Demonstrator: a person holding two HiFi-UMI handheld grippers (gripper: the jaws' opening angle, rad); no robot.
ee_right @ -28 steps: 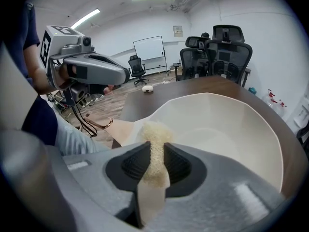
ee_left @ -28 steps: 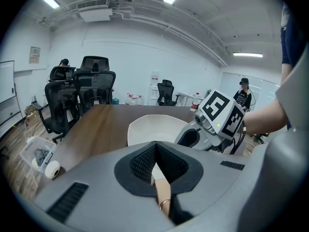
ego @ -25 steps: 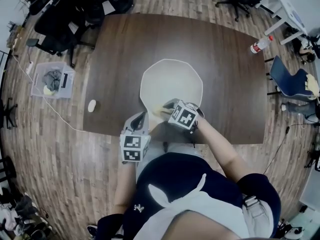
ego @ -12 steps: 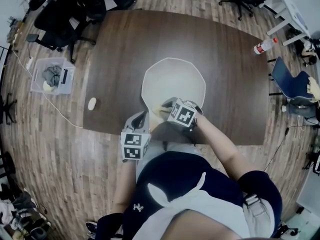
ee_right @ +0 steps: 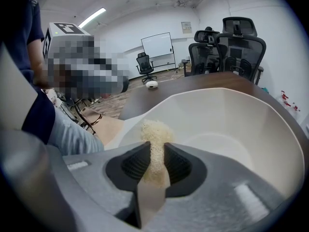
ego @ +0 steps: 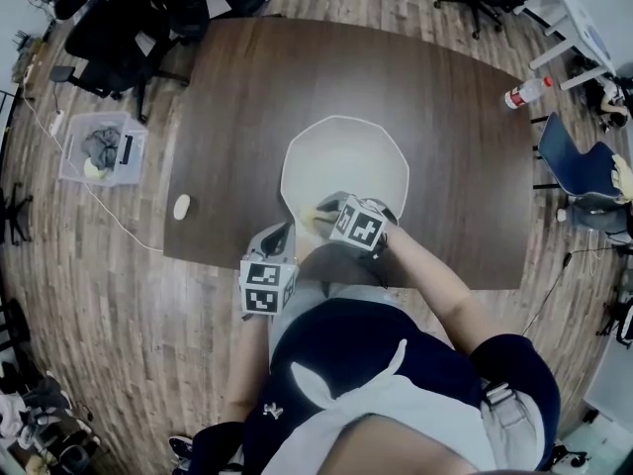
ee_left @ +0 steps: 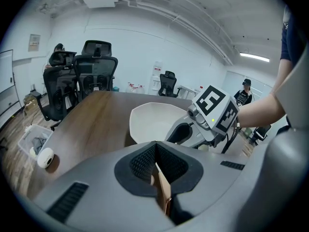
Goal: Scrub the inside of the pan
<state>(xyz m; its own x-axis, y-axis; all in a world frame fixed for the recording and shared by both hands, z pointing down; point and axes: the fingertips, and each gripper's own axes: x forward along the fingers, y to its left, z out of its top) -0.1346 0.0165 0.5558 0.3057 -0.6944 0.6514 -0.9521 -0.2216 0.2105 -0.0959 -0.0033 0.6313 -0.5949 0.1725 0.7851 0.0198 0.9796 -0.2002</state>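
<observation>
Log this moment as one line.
left gripper: shut on pan handle | right gripper: shut on scrub pad at white pan's near rim

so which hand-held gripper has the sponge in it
The right hand-held gripper: its jaws pinch a pale yellow sponge at the pan's near wall. The left hand-held gripper is shut on a thin brown handle instead.

The pan (ego: 344,171) sits on the counter (ego: 247,97) directly ahead of you, near the front edge. Your right gripper (ego: 321,213) is at its near rim with a scrub pad (ee_right: 154,132) between the fingers, and your left gripper (ego: 281,230), just left, pinches a thin strip (ee_left: 161,190). A small round item (ego: 182,206) lies well left of the pan.
</observation>
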